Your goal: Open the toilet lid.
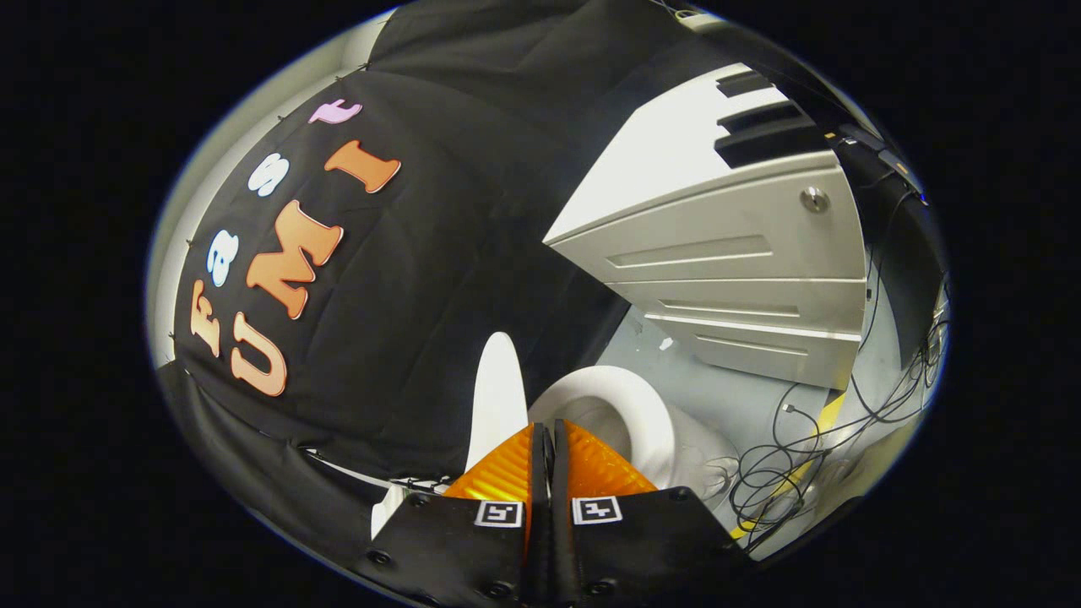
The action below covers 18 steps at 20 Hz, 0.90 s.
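With our gripper (547, 439) closed on nothing beside the raised lid (498, 397), we judge a stray nudge could drop it onto the bowl (629, 405).

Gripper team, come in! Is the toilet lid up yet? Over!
Hand-held gripper shut, holding nothing. Toilet lid standing upright, seat and bowl exposed just ahead. Loose cables on floor beside toilet.

The toilet lid (498, 397) is plain white, as is the toilet seat (629, 405) beside it; the drawer cabinet (735, 270) is off-white with a silver lock (814, 199); the floor (743, 405) is pale grey with a yellow stripe (832, 409); the cables (777, 473) are black; the tool (547, 439) carries two black-and-white square markers (498, 513).
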Motion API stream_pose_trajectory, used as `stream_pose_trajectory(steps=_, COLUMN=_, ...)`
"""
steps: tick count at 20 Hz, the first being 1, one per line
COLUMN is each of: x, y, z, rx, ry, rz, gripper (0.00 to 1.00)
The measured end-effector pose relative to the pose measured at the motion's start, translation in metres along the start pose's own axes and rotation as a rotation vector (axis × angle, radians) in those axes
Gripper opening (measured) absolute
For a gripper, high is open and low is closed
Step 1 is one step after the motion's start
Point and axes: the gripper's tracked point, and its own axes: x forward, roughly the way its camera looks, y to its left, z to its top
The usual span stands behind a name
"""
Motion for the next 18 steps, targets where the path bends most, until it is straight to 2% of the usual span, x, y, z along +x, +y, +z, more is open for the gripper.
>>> stream_pose_trajectory(steps=7, x=-0.026, y=0.079, z=-0.001, rx=-0.132, ry=-0.046, rz=0.056, gripper=0.08)
stream_pose_trajectory(steps=18, x=-0.052, y=0.155, z=-0.022, rx=-0.285, ry=-0.076, rz=0.091, gripper=0.08)
